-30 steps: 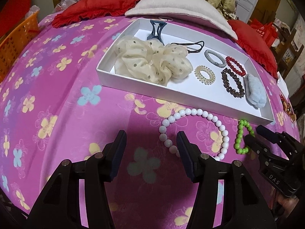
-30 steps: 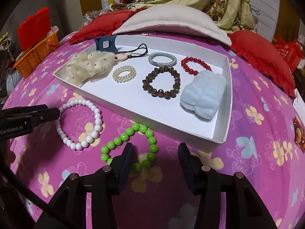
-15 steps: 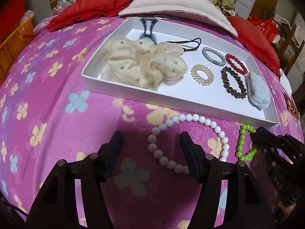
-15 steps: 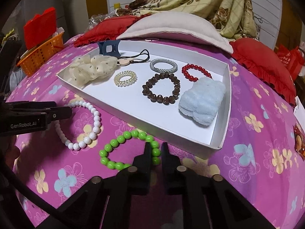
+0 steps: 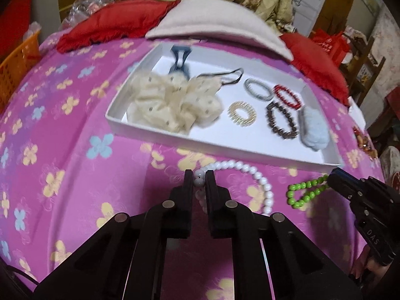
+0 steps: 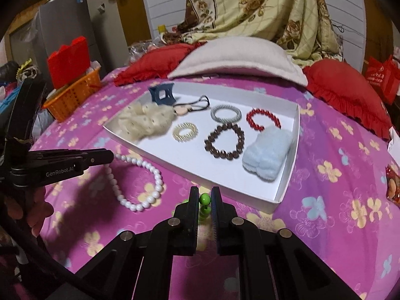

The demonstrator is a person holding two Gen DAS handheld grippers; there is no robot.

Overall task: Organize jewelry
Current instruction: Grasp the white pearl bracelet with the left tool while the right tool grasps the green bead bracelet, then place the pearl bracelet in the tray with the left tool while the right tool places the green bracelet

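Gripping white bead bracelet (image 5: 250, 172) in left tongs (image 5: 199, 175), clamped on 1 bead | right tongs (image 6: 205, 195) clamped on green bead bracelet (image 5: 303, 192) | both bracelets on bed beside white tray (image 6: 287, 175)

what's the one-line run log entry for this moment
left gripper: shut on white bead bracelet | right gripper: shut on green bead bracelet | white tray: neither bracelet inside yet

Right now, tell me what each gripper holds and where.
Left gripper: white bead bracelet, pinched at its near-left beads. Right gripper: green bead bracelet, by one bead.
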